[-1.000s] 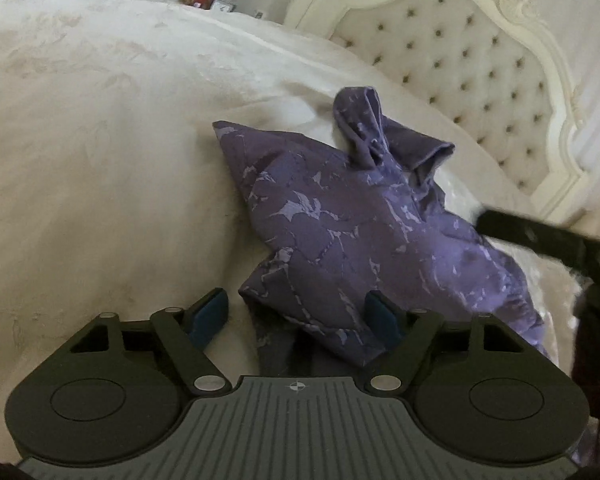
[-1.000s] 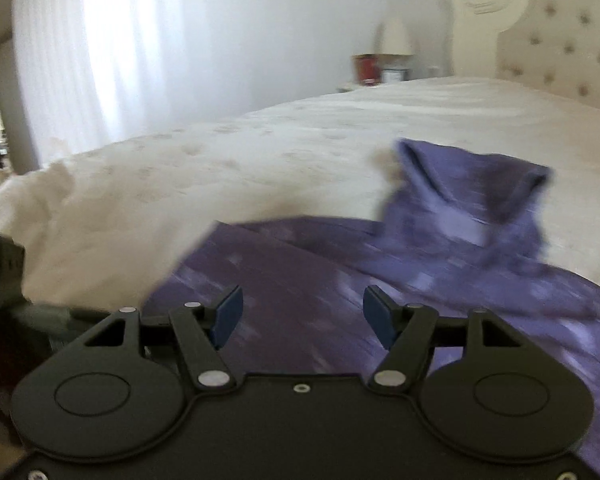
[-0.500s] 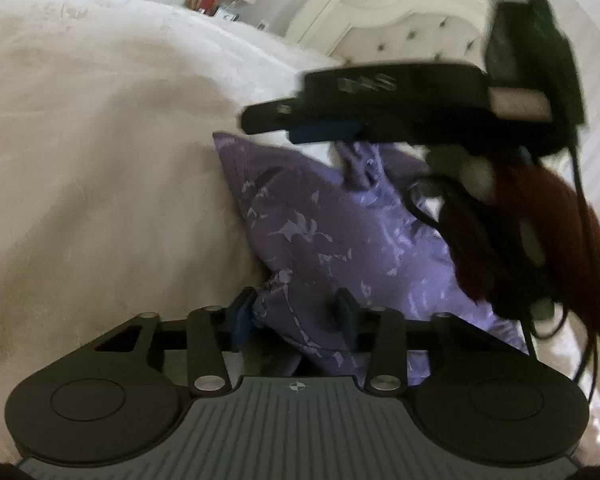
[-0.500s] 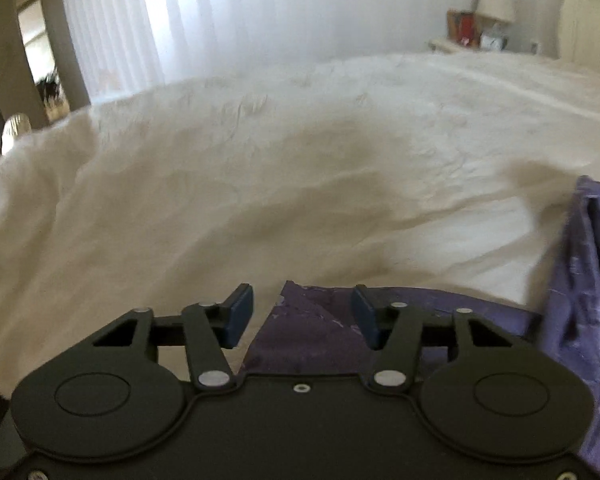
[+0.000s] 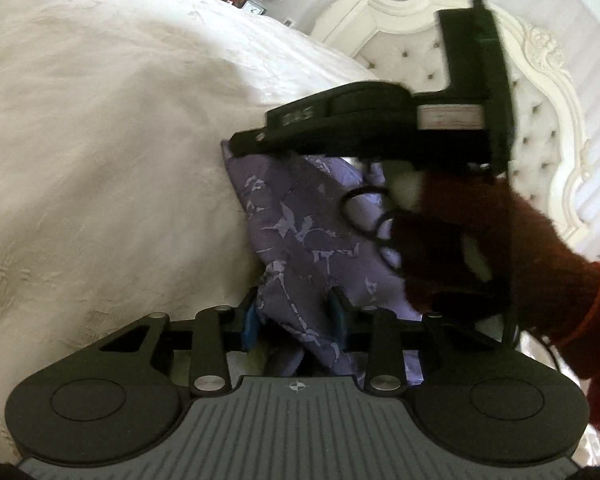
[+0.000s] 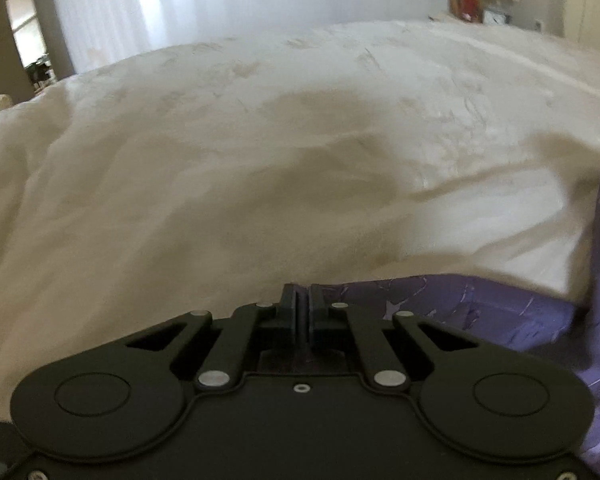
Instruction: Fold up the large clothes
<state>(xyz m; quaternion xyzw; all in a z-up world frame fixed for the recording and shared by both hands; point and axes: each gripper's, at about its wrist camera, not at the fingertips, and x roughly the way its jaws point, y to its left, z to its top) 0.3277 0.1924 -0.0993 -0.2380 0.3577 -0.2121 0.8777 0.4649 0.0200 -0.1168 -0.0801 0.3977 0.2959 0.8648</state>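
While both your hand-held grippers have a bite on the purple garment [image 5: 300,240], the risks lie in how thin each bite is. The garment lies crumpled on the cream bedspread [image 5: 100,160], near the tufted headboard [image 5: 540,128].

Your left hand-held gripper [image 5: 294,318] has just been closing, and its blue pads now press a bunched fold at the near edge, so it grips the garment. Your right hand-held gripper [image 6: 300,300] has snapped closed at the far corner. In its own view the jaws stand together with the cloth's edge running right up to them, so it looks pinched on the garment, though only by a sliver.

If you lift or spread now, that far corner will likely slip out, because so little fabric sits between the pads. The left bite holds a wad, so you may carry several layers at once and the fold would come out crooked.

Your right hand [image 5: 480,240] also crosses over the garment, and a quick pull could tangle its dangling cable [image 5: 364,212] in the cloth.
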